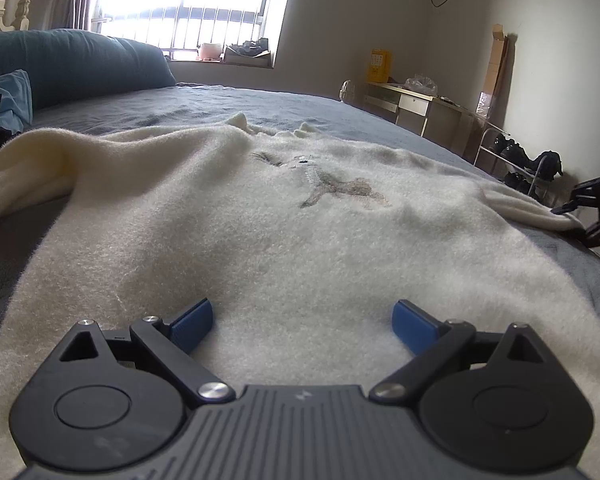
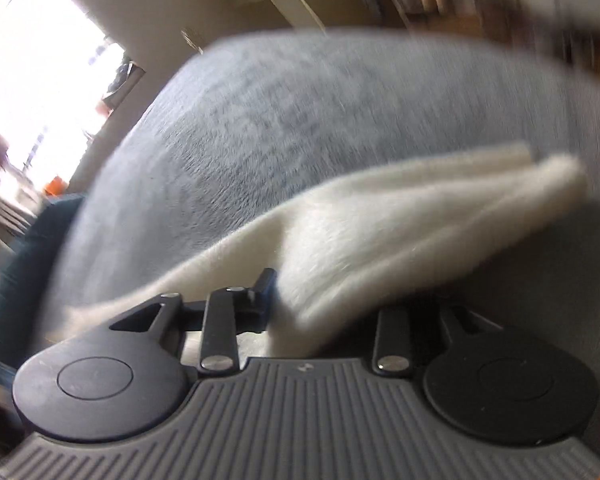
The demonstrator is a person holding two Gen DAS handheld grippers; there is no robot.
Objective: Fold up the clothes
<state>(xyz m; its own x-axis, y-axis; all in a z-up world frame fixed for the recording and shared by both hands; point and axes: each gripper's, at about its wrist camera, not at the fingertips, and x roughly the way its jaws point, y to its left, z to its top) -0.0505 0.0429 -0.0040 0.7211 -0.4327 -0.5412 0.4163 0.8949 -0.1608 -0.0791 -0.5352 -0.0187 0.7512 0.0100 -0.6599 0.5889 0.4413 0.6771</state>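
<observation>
A cream fuzzy sweater [image 1: 260,216] with a grey embroidered figure lies spread on the grey-blue bed [image 1: 260,104]. My left gripper [image 1: 303,322] hovers over its near part, wide open and empty, blue pads apart. My right gripper [image 1: 580,210] shows at the far right edge of the left wrist view, at the tip of the sweater's sleeve. In the blurred right wrist view the right gripper [image 2: 300,300] is shut on the cream sleeve [image 2: 380,232], which drapes over and hides its right finger; the sleeve end sticks out to the right above the bed [image 2: 300,100].
A teal pillow [image 1: 72,64] and dark and blue clothes [image 1: 4,104] lie at the bed's far left. A window [image 1: 188,4] is behind. A desk [image 1: 412,104] and a shoe rack [image 1: 516,160] stand by the right wall.
</observation>
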